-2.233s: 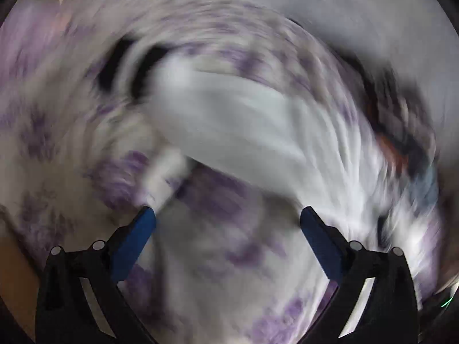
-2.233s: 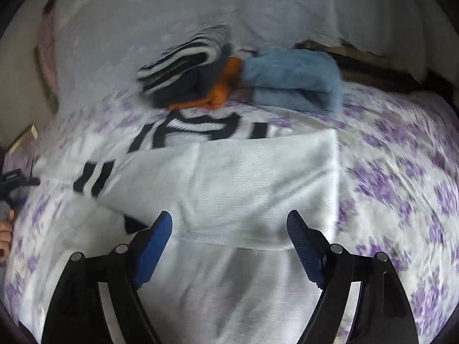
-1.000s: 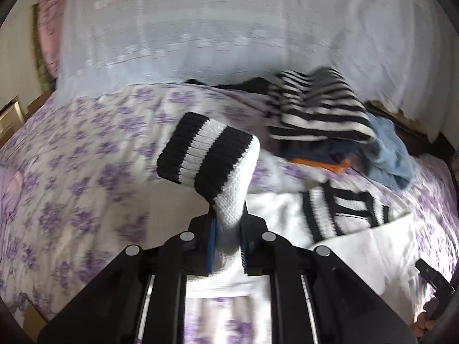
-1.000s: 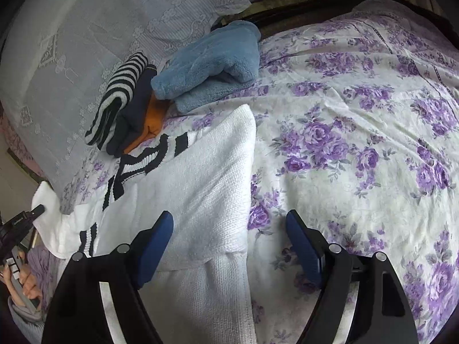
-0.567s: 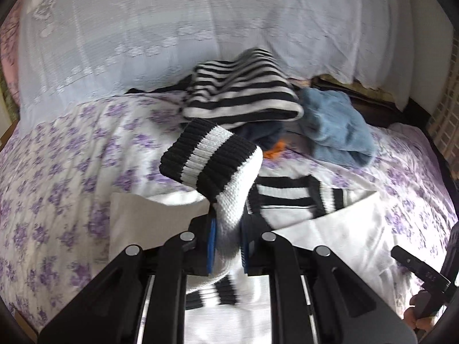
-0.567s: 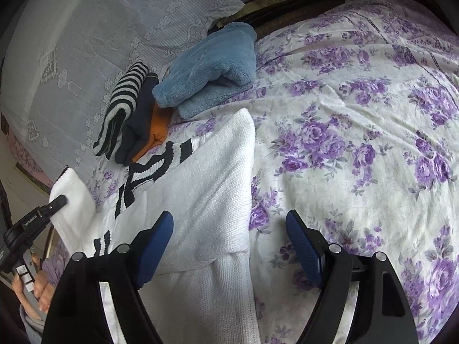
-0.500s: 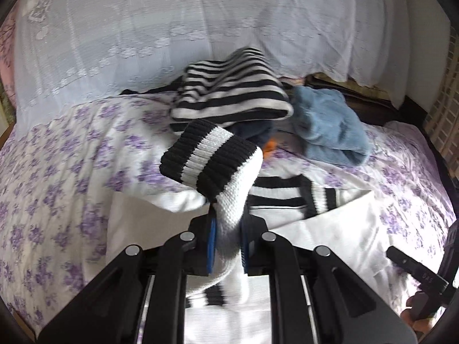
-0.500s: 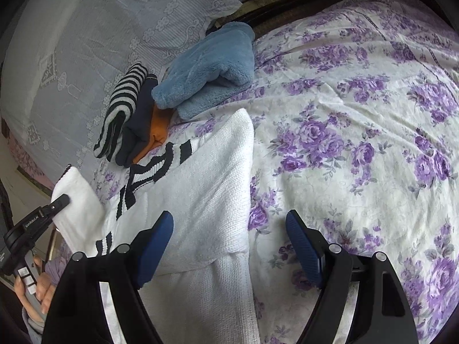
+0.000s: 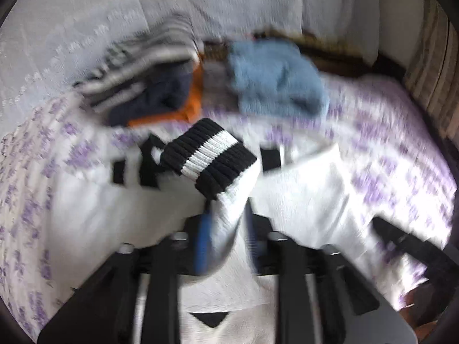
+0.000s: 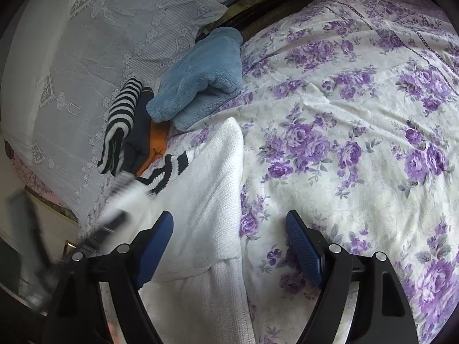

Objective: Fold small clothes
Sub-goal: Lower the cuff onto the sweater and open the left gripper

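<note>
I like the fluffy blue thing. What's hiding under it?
The fluffy blue garment lies on the flowery bedsheet, its edge beside the orange garment. Anything tucked beneath is covered, so I cannot tell.

A bedroom in a home, shown by a bed (image 10: pixel 358 132) spread with a cream sheet printed with purple roses, a white lace cover (image 10: pixel 86 57) draped over what look like pillows at its far end, and folded clothes (image 10: pixel 198 77) piled beside a white knitted sweater (image 10: pixel 206 189).
</note>
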`<action>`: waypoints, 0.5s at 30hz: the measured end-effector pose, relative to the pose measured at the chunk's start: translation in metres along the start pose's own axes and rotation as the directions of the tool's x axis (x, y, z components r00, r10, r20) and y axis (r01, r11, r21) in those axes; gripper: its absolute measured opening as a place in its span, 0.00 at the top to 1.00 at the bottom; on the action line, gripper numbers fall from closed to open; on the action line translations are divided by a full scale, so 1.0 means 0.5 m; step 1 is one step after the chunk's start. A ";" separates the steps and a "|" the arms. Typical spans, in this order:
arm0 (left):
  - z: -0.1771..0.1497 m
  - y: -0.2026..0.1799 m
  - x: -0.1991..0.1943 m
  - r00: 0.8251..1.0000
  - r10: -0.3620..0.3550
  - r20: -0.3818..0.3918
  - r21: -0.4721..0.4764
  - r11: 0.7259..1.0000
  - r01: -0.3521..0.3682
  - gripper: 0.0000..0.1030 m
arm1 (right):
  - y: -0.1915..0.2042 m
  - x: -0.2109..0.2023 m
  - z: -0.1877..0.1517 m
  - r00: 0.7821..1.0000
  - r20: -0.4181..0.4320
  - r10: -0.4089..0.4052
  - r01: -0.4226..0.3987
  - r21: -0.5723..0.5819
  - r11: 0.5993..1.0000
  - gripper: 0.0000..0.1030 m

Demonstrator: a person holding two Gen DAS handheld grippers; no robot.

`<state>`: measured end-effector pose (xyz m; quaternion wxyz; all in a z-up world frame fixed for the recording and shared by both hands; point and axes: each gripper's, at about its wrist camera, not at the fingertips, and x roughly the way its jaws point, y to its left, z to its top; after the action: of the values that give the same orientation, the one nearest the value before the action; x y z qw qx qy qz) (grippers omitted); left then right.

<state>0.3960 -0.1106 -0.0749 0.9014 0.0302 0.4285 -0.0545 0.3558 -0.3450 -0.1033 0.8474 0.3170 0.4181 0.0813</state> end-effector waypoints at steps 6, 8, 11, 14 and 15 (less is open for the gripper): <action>-0.051 -0.002 0.023 0.997 0.066 -0.049 0.088 0.994 -0.062 0.11 | 0.012 -0.013 0.001 0.996 0.022 0.088 -0.087 -0.024 0.996 0.24; -0.067 0.009 -0.015 0.998 0.057 -0.018 0.147 0.988 -0.054 0.05 | 0.024 -0.019 -0.002 0.993 0.024 0.113 -0.112 -0.048 0.993 0.24; -0.092 0.046 -0.068 0.994 0.099 0.047 0.230 0.967 -0.107 0.04 | 0.059 -0.010 -0.009 0.991 -0.012 0.133 -0.134 -0.100 0.986 0.24; -0.112 0.136 -0.103 0.974 0.203 0.101 0.221 0.950 -0.221 0.04 | 0.136 0.011 -0.016 0.992 -0.059 0.112 -0.121 -0.191 0.974 0.24; -0.113 0.193 -0.099 0.964 0.249 0.087 0.169 0.950 -0.261 0.04 | 0.159 0.018 -0.018 0.994 -0.063 0.093 -0.105 -0.225 0.969 0.24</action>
<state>0.3338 -0.0057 -0.0713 0.9079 0.1646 0.3847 0.0231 0.3645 -0.2745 -0.0651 0.8620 0.2361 0.4114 0.1790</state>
